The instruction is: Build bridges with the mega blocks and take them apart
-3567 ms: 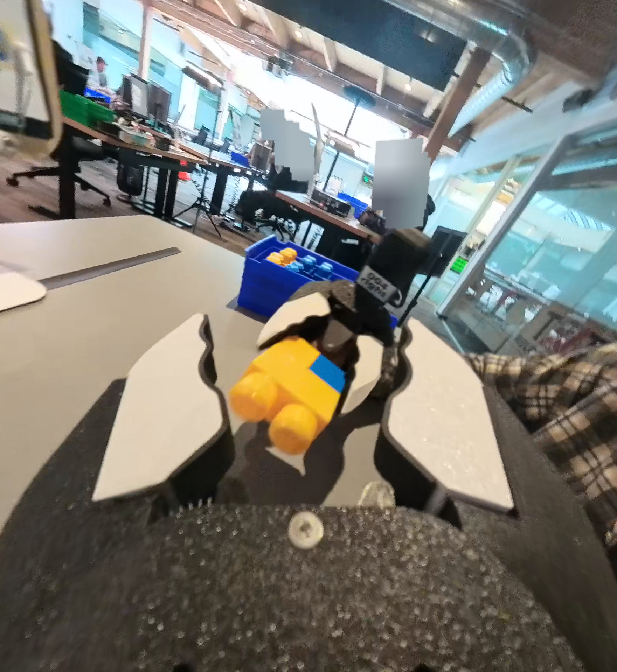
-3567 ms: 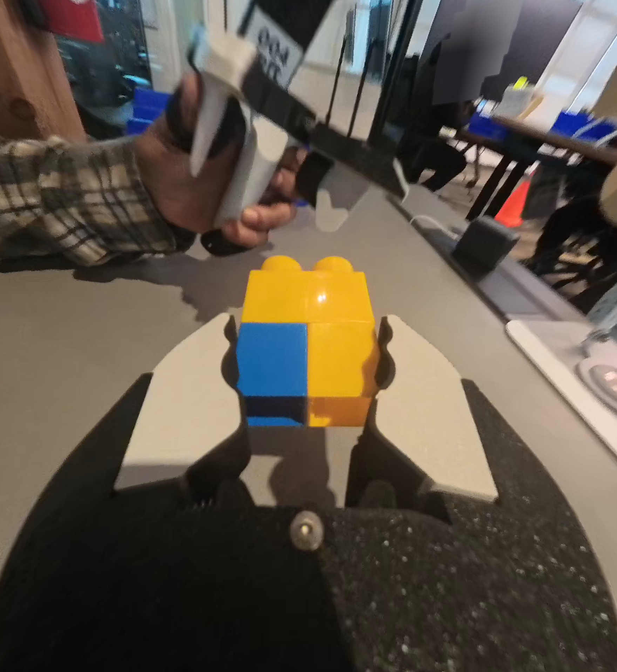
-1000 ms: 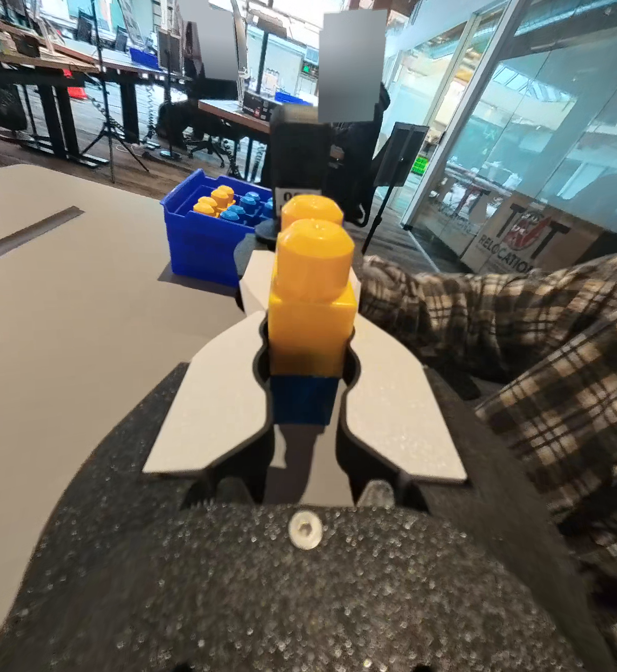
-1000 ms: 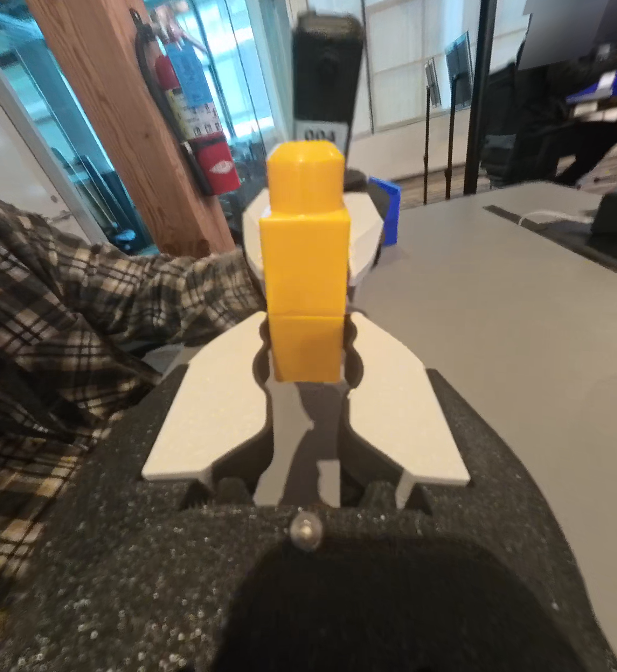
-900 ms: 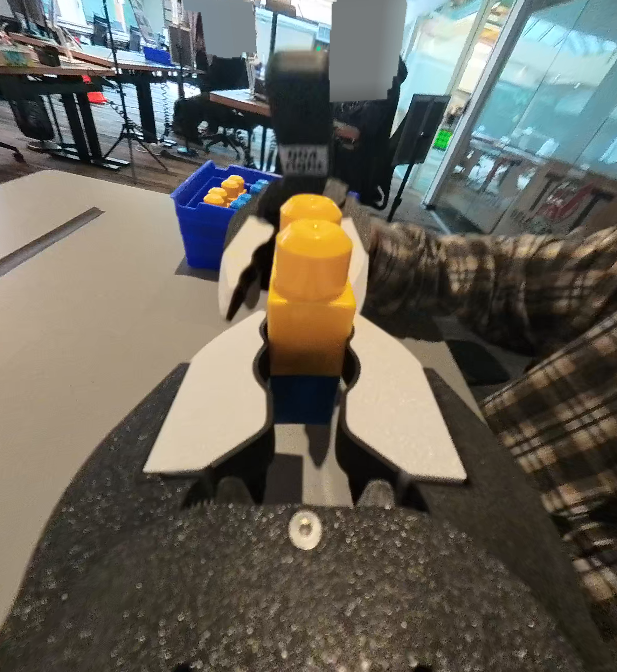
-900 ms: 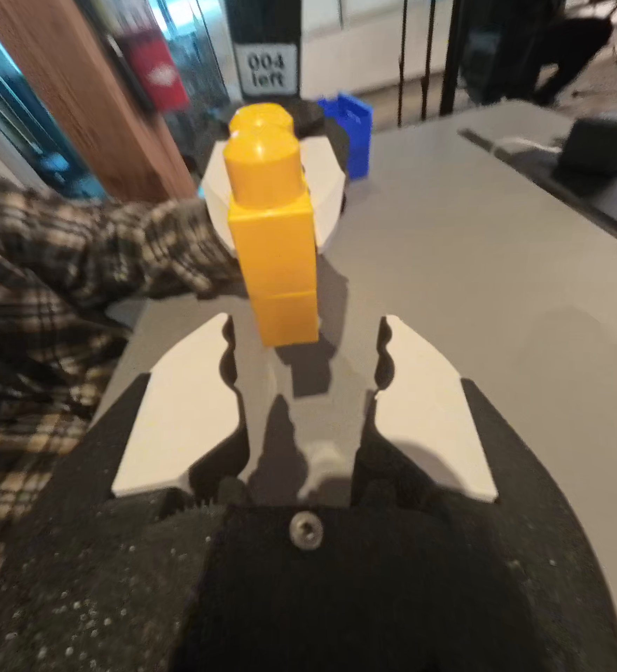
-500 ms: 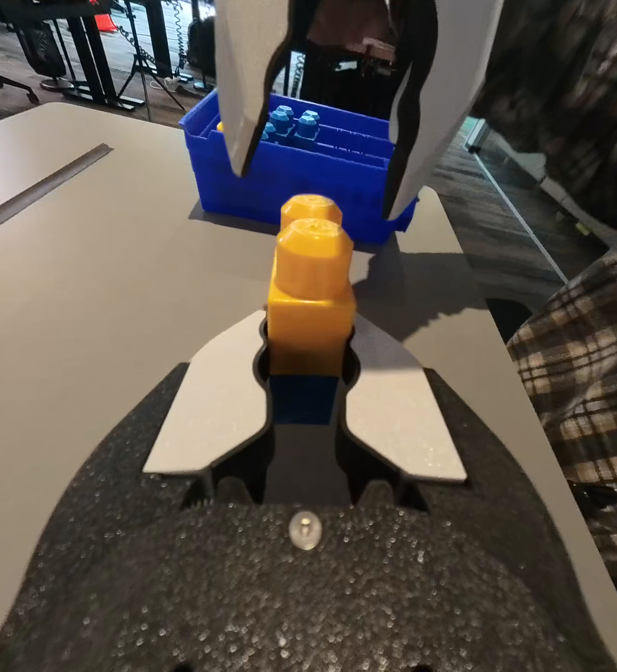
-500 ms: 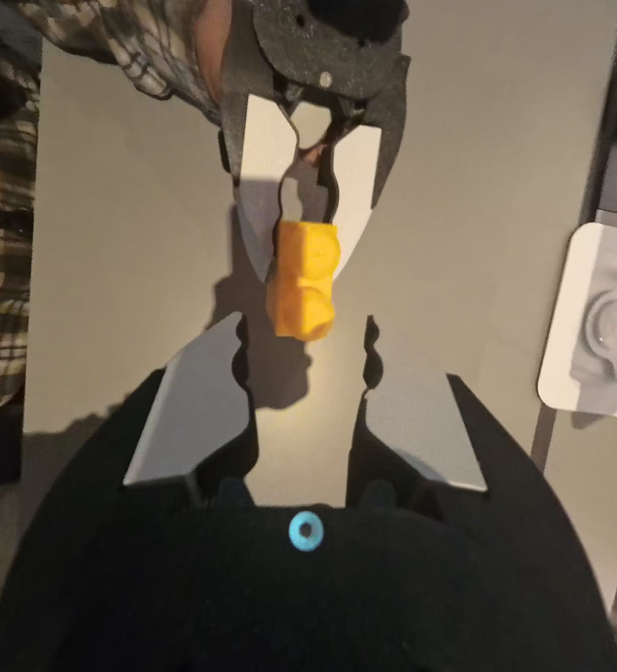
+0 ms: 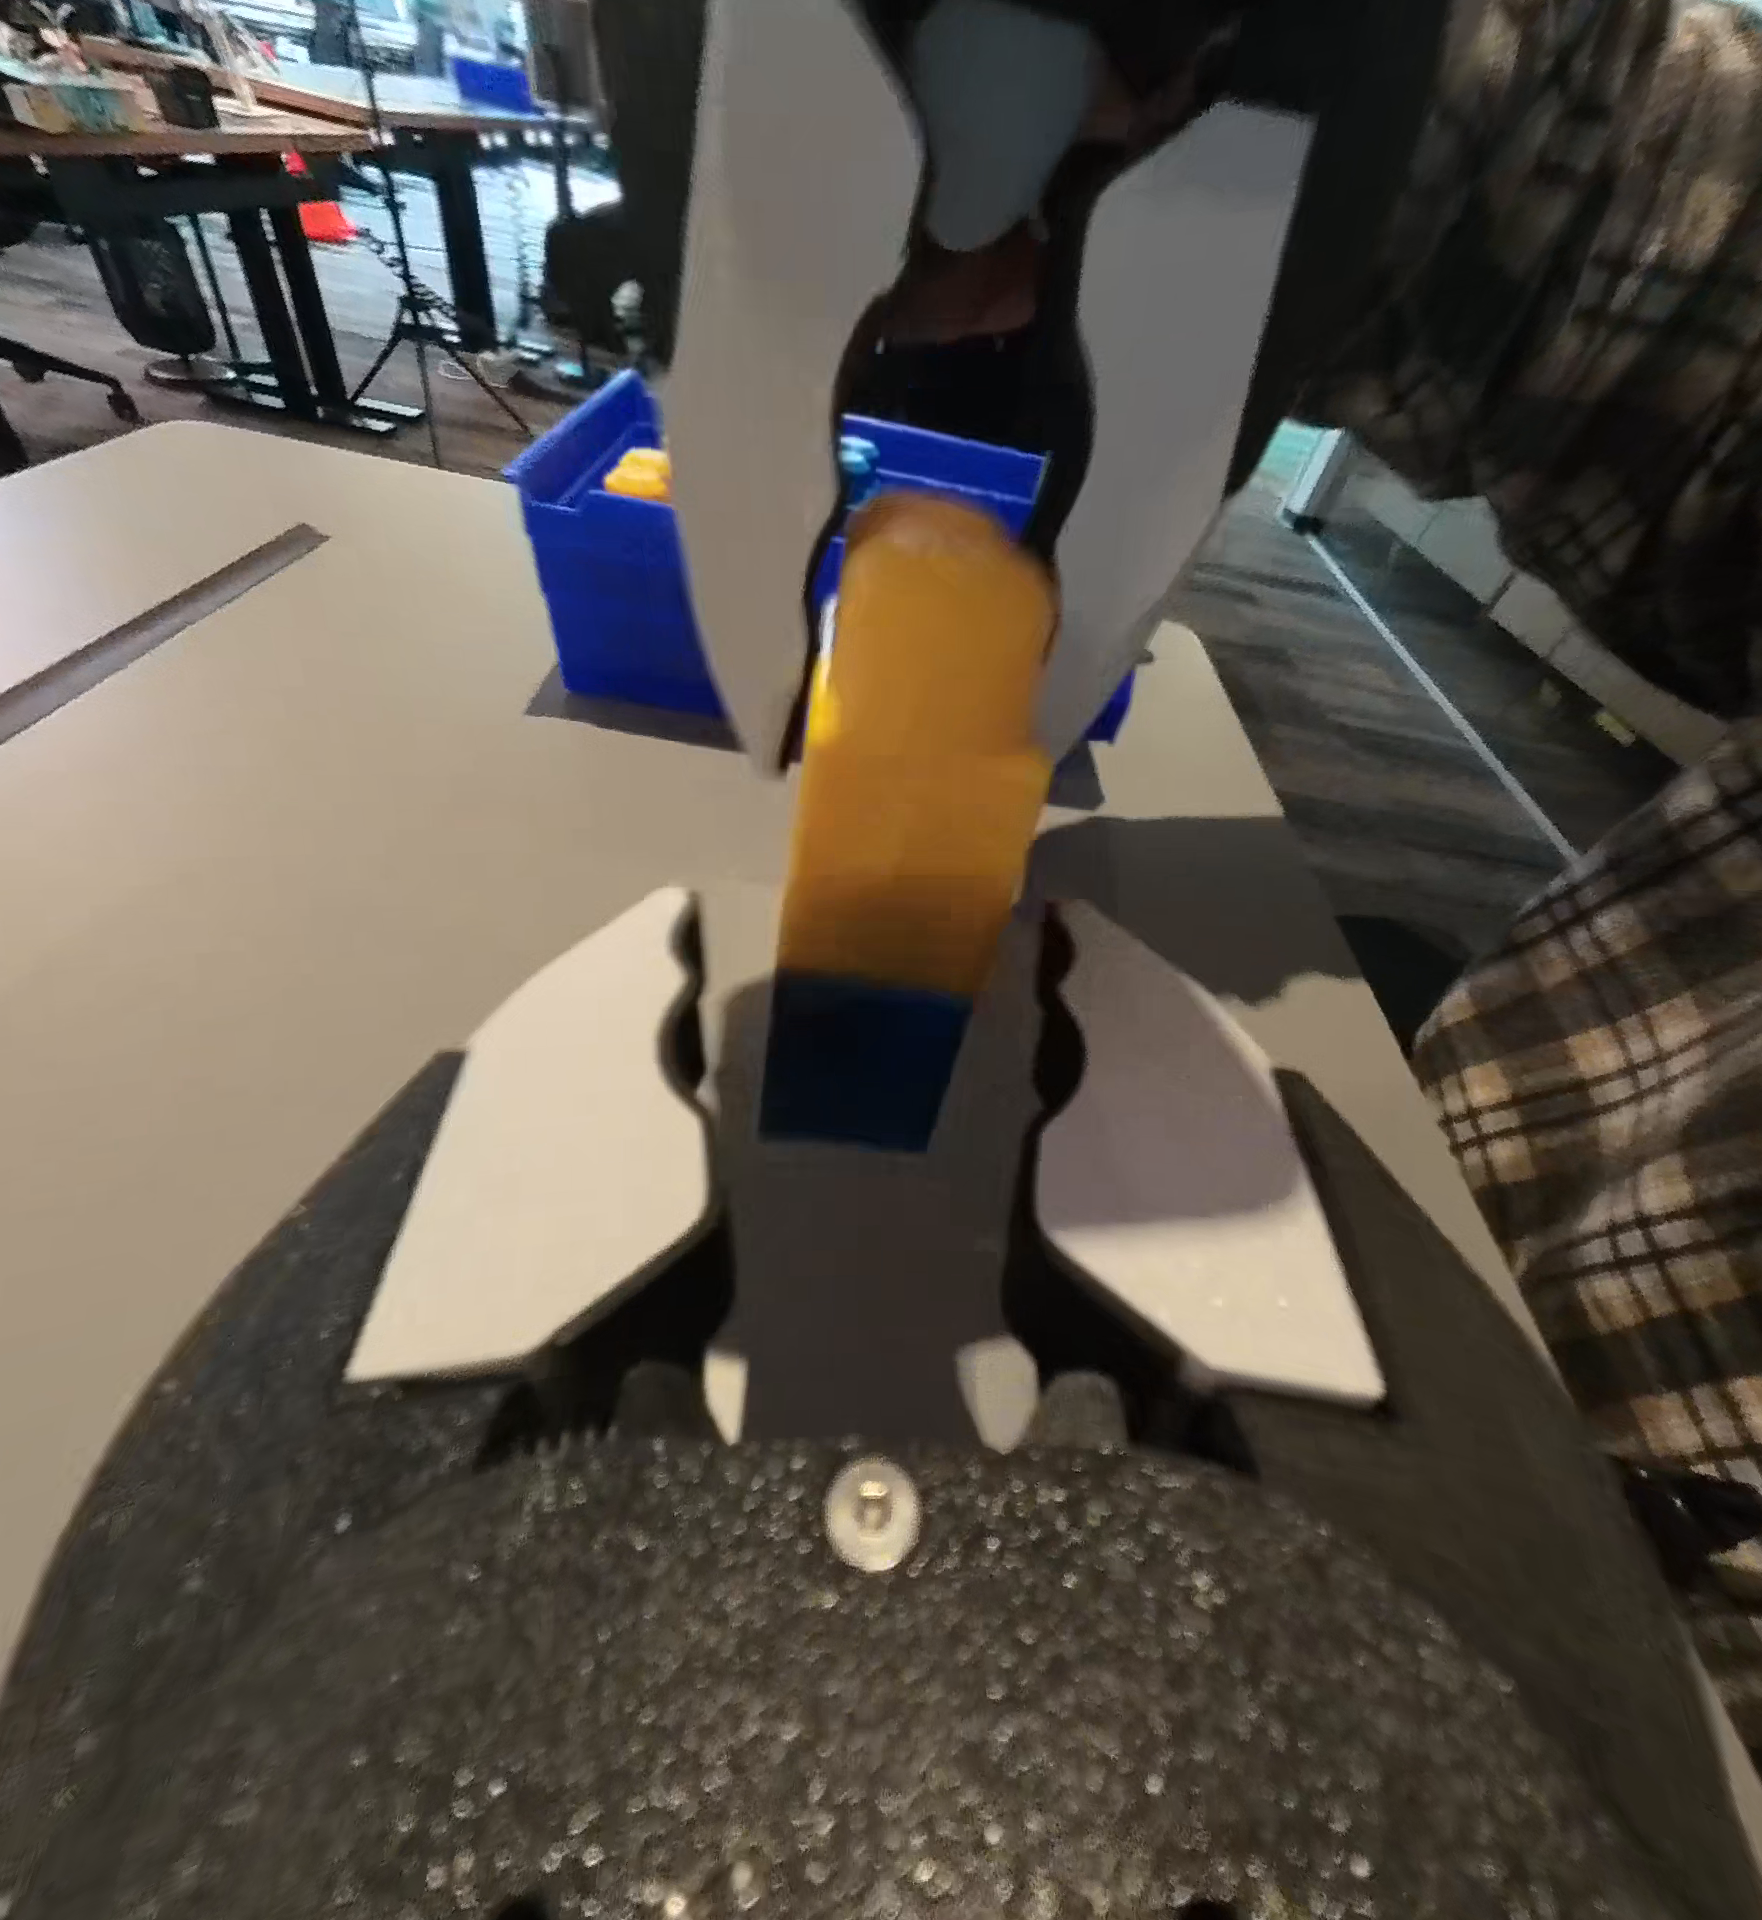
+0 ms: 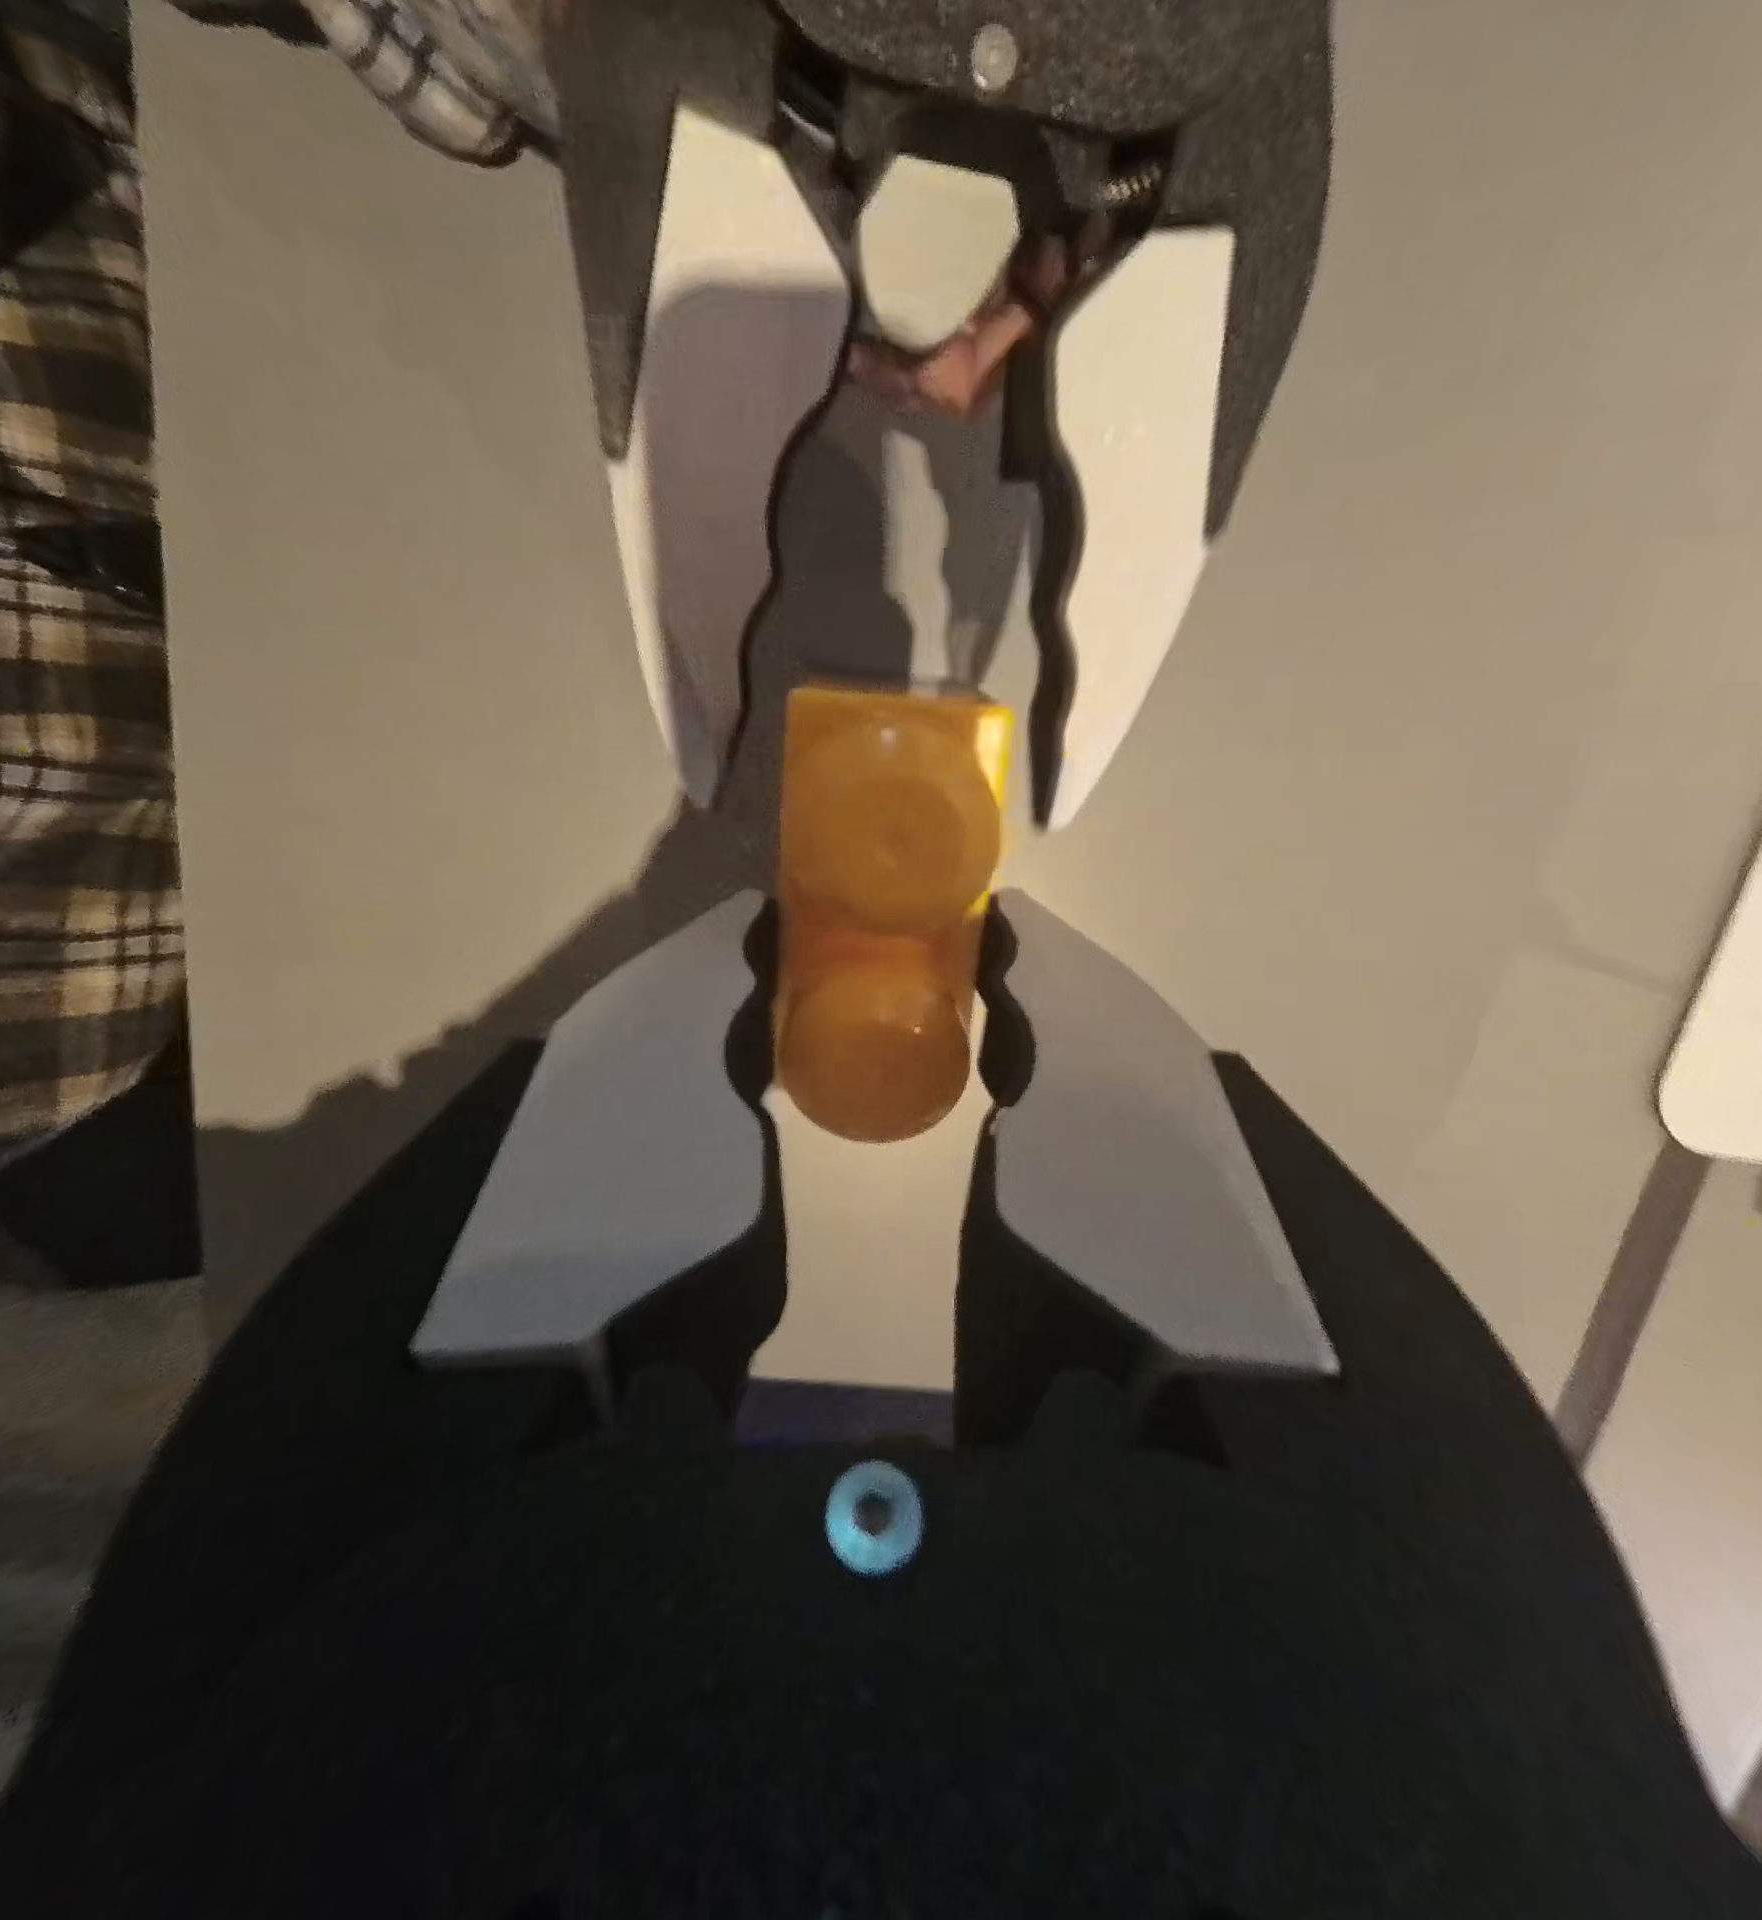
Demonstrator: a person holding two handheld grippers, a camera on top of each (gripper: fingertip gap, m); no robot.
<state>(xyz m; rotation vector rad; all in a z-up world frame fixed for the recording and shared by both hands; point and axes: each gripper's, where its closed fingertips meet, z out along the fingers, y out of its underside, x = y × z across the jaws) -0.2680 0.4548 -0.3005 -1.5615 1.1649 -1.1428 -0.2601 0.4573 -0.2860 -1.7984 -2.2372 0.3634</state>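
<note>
Black foam claw (image 9: 866, 997), plaid sleeve (image 9: 1635, 1091)

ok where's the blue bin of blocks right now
In the left wrist view the blue bin sits at the table's far edge, upper centre, directly behind the yellow block and partly hidden by the right gripper reaching down.

On the grey table (image 9: 233, 831), a yellow block (image 9: 908, 800) sits stacked on a blue block (image 9: 856, 1070) between the spread fingers of the left gripper (image 9: 866, 987), which stand apart from it. The right gripper (image 9: 918, 665) reaches down from above, its fingers flanking the yellow block's top. A blue bin (image 9: 607, 592) of blocks stands at the far edge, beside a plaid sleeve (image 9: 1635, 1091).
</note>
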